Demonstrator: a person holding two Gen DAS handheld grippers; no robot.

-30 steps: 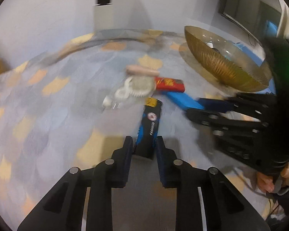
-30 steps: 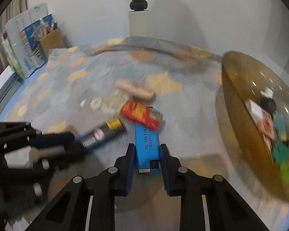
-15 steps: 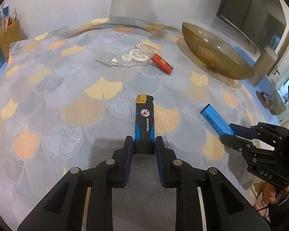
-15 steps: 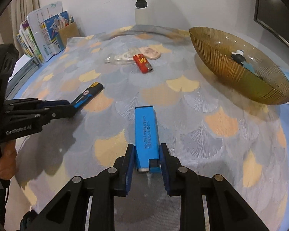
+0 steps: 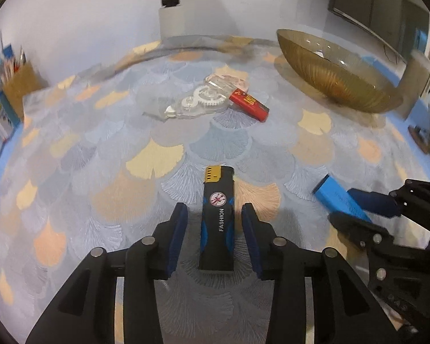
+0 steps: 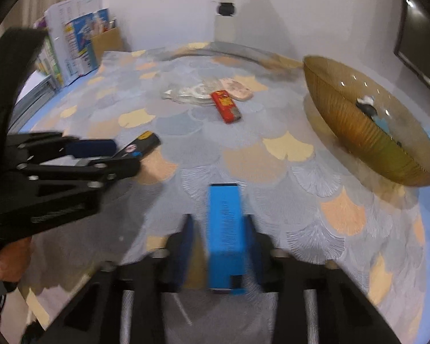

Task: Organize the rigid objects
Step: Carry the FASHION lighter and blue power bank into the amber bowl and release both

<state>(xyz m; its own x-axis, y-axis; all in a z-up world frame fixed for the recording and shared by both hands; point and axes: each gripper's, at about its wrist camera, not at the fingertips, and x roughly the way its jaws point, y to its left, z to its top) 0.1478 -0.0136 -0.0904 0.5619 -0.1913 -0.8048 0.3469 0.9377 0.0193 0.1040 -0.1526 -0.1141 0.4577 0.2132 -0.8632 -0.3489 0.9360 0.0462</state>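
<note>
Scalloped cloth; left fingers wide astride lighter, right fingers closing round oblong box.

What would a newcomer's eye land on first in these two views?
A black lighter lies between the open fingers of the left gripper, and a blue box lies between those of the right gripper. Beyond them, a golden bowl sits far right on the patterned cloth.

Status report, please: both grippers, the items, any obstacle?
Left gripper open, black lighter between pads, untouched. Right gripper open around blue box. Nothing blocks the bowl.
</note>
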